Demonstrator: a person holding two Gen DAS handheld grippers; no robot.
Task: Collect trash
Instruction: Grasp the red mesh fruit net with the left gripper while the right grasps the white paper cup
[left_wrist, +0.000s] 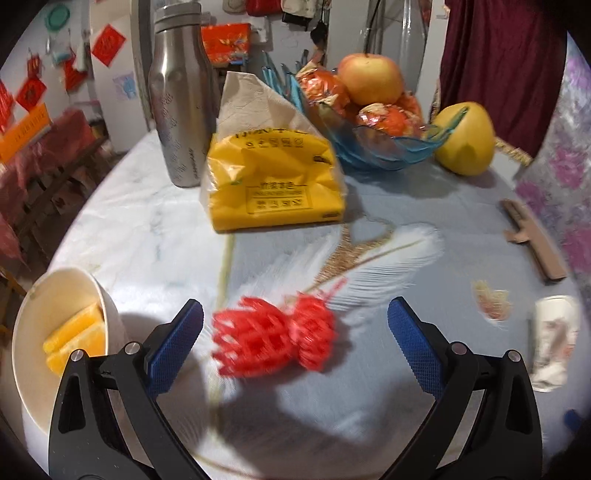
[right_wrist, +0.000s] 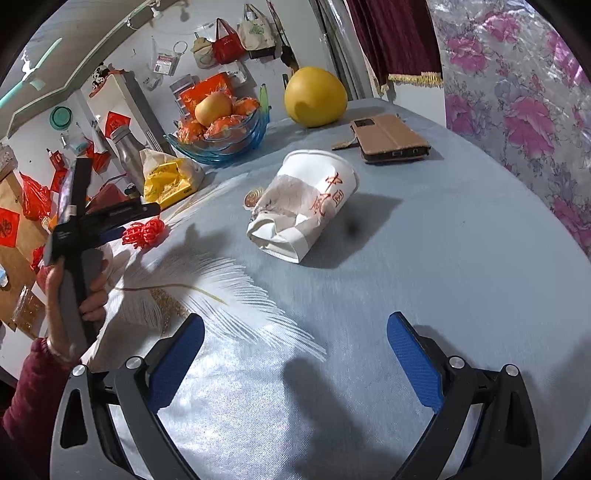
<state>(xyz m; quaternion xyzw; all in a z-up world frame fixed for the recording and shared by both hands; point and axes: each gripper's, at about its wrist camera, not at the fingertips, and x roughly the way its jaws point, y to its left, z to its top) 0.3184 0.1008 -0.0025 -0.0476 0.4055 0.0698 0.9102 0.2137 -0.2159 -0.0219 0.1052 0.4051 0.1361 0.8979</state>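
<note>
A red foam fruit net lies on the table between the fingers of my left gripper, which is open and just above it. The net also shows in the right wrist view, beside the left gripper's body. A crushed white paper cup with red characters lies on its side mid-table, ahead of my right gripper, which is open and empty. The cup shows in the left wrist view at the right edge. A white bowl holding yellow peel pieces stands at the left.
A steel bottle, a yellow tissue pack, a blue glass fruit bowl with an apple and oranges, and a pomelo stand at the back. A phone in a brown case lies at the right.
</note>
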